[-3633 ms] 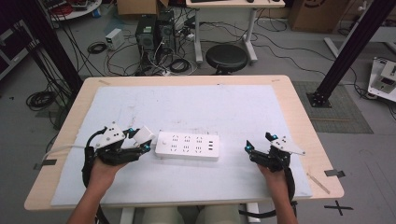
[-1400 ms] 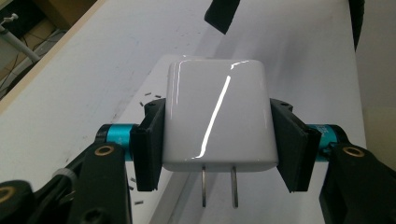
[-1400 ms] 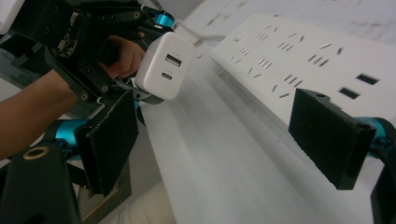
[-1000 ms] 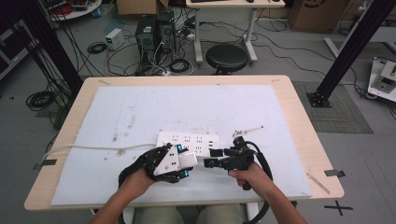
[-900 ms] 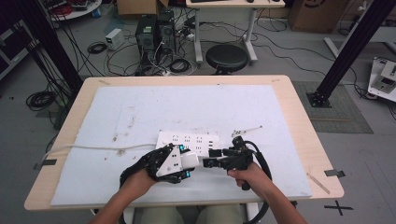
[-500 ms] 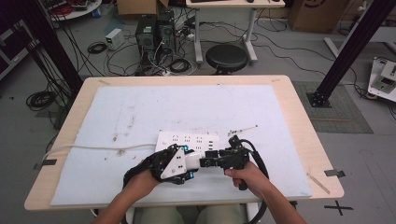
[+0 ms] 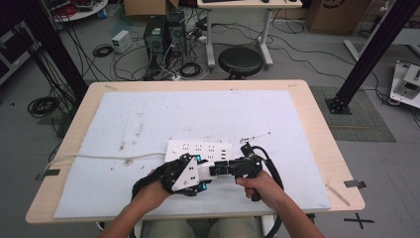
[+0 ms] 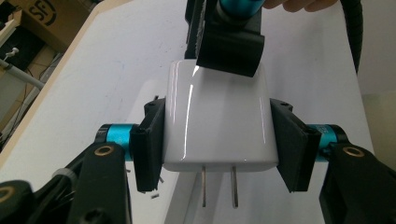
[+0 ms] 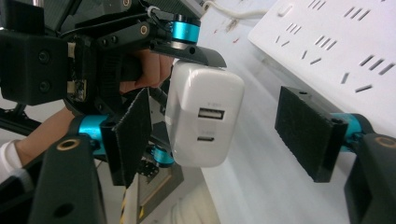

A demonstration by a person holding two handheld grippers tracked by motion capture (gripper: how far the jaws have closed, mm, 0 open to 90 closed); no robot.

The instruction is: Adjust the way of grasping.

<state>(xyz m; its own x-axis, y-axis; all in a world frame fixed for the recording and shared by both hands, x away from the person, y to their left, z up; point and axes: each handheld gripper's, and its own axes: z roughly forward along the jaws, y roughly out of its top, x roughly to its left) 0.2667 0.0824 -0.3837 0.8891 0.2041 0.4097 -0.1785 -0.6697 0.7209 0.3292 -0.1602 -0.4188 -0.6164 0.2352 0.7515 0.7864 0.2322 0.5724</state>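
A white USB charger (image 8: 217,121) with two metal prongs is clamped by its sides in my left gripper (image 8: 217,140), prongs toward that gripper's camera. In the right gripper view its port end (image 9: 205,121) faces me. It sits between the jaws of my right gripper (image 9: 219,135), which stand open: the left pad (image 9: 130,135) is close beside it and the right pad (image 9: 308,133) is well clear. In the high view both grippers (image 7: 190,173) (image 7: 225,168) meet just in front of the white power strip (image 7: 198,150).
The strip's white cable (image 7: 99,157) runs left off the table edge. A white mat (image 7: 198,114) covers the wooden table (image 7: 322,148). On the floor beyond stand a black stool (image 7: 240,60) and tangled cables.
Both hands came in from the table's sides and met in front of the power strip. Over the last second the right gripper has edged closer around the charger in the left gripper.
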